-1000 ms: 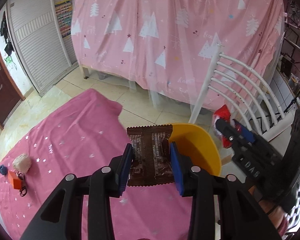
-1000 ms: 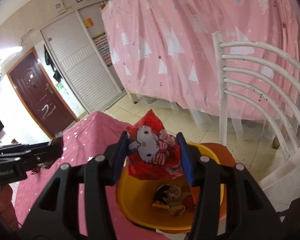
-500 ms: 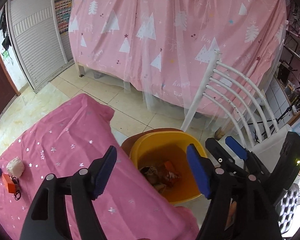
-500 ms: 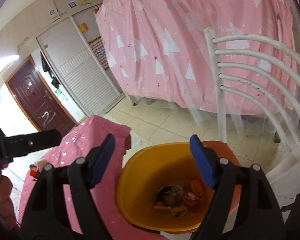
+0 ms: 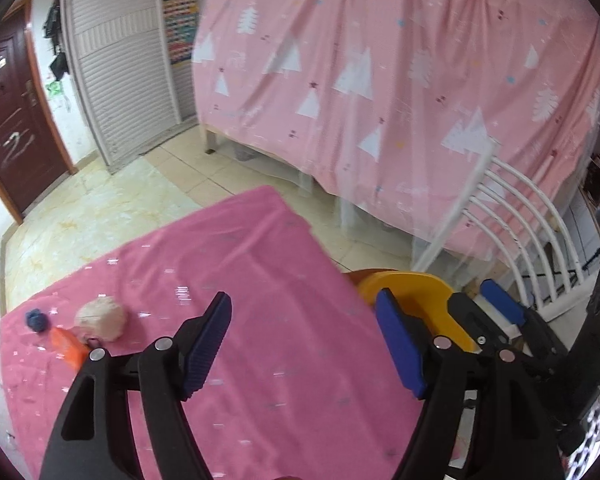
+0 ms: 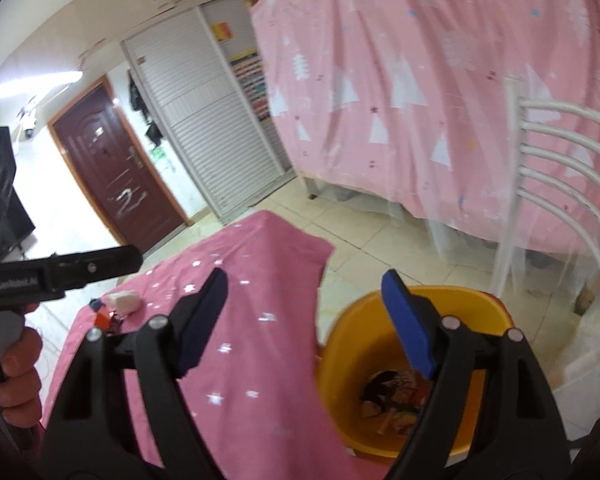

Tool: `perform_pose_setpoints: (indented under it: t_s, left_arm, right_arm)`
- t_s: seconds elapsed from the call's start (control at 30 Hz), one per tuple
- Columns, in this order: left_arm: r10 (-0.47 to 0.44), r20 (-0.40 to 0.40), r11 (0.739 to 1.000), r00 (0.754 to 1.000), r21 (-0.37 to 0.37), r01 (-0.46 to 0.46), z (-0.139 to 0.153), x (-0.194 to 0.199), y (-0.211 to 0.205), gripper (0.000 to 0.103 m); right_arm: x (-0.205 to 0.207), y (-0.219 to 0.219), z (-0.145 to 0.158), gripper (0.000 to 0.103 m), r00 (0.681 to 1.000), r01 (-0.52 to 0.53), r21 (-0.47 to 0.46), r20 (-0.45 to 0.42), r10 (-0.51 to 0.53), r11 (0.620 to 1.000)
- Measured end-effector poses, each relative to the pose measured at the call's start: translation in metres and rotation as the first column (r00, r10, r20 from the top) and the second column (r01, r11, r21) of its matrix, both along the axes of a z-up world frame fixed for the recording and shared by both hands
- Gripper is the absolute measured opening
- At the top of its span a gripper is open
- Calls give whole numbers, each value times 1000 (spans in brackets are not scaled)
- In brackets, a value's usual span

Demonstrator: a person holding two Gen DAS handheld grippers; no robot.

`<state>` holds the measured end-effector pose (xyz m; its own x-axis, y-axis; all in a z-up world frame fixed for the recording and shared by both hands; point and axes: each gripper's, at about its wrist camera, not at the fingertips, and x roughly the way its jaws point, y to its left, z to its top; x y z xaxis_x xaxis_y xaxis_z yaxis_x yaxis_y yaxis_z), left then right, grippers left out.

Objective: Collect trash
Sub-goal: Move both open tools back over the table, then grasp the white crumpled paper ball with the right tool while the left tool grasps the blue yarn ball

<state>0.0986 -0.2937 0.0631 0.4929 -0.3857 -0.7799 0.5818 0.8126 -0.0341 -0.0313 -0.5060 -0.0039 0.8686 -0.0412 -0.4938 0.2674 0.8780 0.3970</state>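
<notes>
Bin [image 6: 400,312] stood on floor just right of table [image 5: 260,280], wrappers [image 6: 392,396] inside it. Crumpled wad [image 5: 100,318] and small bits lay on table's far left. Chair [image 5: 520,224] right of bin; draped bed [image 5: 380,80] far behind.

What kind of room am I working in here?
Probably a lived-in home room: a bed frame draped in a pink tree-print sheet, a white chair, a brown entrance door and a tiled floor.

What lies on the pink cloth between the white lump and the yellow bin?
Nothing: in the left wrist view, bare pink cloth stretches from white lump to yellow bin.
</notes>
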Motion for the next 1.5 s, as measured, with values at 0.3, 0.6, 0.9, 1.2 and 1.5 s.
perform_pose_setpoints:
  t_s: [0.3, 0.6, 0.9, 1.2, 1.5]
  left_arm:
    - [129, 41, 991, 991, 16, -129, 6, 43, 92, 70]
    - [232, 34, 973, 972, -2, -232, 5, 80, 168, 71]
    - [334, -3, 942, 943, -18, -334, -8, 119, 230, 71]
    - [457, -96, 887, 884, -22, -461, -45, 176, 289, 71]
    - [461, -185, 881, 868, -19, -472, -87, 212, 305, 71]
  right_arm:
    - [49, 70, 16, 79, 989, -149, -48, -16, 148, 988]
    - [88, 133, 23, 80, 964, -263, -93, -49, 260, 960]
    - [126, 183, 23, 84, 930, -366, -116, -92, 357, 923]
    - [166, 226, 15, 86, 886, -459, -118, -137, 443, 881]
    - [199, 243, 2, 87, 859, -495, -97, -199, 471, 863]
